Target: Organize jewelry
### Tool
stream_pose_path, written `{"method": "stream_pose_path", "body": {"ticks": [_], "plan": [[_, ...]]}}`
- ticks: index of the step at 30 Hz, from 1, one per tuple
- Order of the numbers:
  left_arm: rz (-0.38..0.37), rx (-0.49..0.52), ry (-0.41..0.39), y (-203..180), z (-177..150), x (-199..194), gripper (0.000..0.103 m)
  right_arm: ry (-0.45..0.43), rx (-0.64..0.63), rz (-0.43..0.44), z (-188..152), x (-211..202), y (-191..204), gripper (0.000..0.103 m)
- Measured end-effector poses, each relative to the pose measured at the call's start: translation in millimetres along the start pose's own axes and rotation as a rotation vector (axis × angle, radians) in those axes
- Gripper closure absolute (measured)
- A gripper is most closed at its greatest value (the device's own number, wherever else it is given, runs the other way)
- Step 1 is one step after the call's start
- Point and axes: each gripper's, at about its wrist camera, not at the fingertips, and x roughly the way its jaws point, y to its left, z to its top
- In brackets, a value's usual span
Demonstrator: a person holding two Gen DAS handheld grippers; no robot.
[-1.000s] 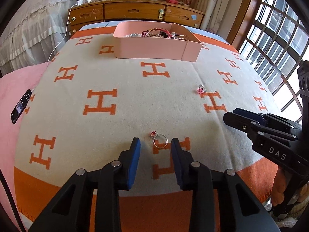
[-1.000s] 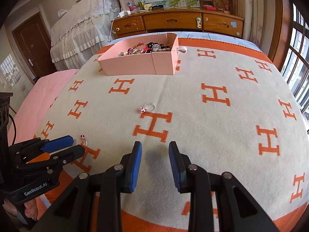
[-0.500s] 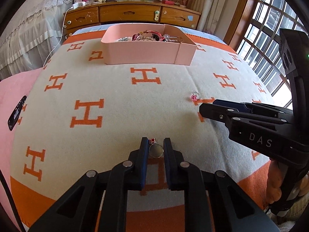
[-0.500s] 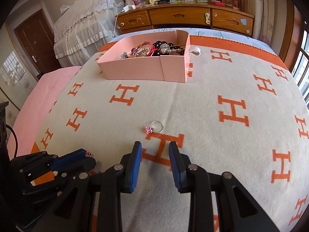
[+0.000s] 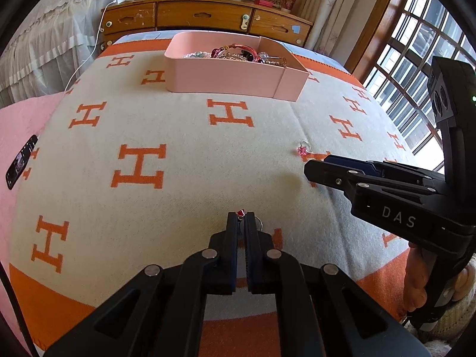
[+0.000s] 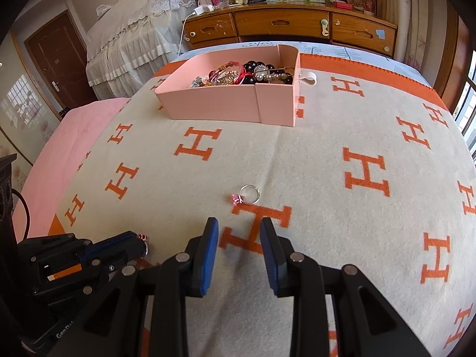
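Observation:
My left gripper (image 5: pixel 241 219) is shut on a silver ring with a red stone (image 5: pixel 240 213) low over the blanket; it also shows in the right wrist view (image 6: pixel 143 236). My right gripper (image 6: pixel 239 226) is open and empty, just short of a silver ring with a pink stone (image 6: pixel 249 194), also in the left wrist view (image 5: pixel 304 148). A pink box (image 6: pixel 226 105) holding bracelets and beads stands at the far side of the bed; the left wrist view shows it too (image 5: pixel 226 78).
The bed is covered by a cream blanket with orange H marks (image 5: pixel 139 166). A black phone (image 5: pixel 21 162) lies on the pink sheet at left. A wooden dresser (image 6: pixel 285 25) stands behind. Windows are at right.
My left gripper closed on the red-stone ring. My right gripper moved forward toward the pink-stone ring and stayed open.

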Motion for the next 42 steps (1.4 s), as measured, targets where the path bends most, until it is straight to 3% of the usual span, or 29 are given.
{"method": "stream_pose_path", "body": {"ticks": [6, 11, 14, 23, 28, 31, 33, 35, 42], "plan": [[-0.017, -0.033, -0.005, 12, -1, -2, 0.101, 0.002, -0.008, -0.016, 14, 10, 6, 0.074], [-0.030, -0.055, -0.013, 22, -2, -5, 0.101, -0.015, -0.040, -0.091, 20, 17, 17, 0.074], [-0.038, -0.070, -0.013, 28, 0, -6, 0.101, -0.029, -0.088, -0.158, 18, 18, 25, 0.088], [-0.066, -0.085, 0.002, 31, 1, -3, 0.101, -0.030, -0.065, -0.118, 15, 12, 18, 0.089], [-0.114, -0.166, 0.028, 42, 2, -1, 0.098, -0.029, -0.046, -0.097, 14, 10, 15, 0.089], [-0.133, -0.233, 0.029, 53, 3, -4, 0.085, -0.030, -0.038, -0.084, 13, 9, 12, 0.089], [-0.143, -0.258, 0.019, 56, 3, -8, 0.062, -0.032, -0.034, -0.075, 12, 9, 11, 0.089], [-0.147, -0.260, 0.003, 54, 3, -11, 0.052, -0.033, -0.032, -0.068, 11, 8, 11, 0.089], [-0.125, -0.146, 0.025, 26, 3, -6, 0.054, -0.034, -0.037, -0.051, 8, 6, 10, 0.089]]}}
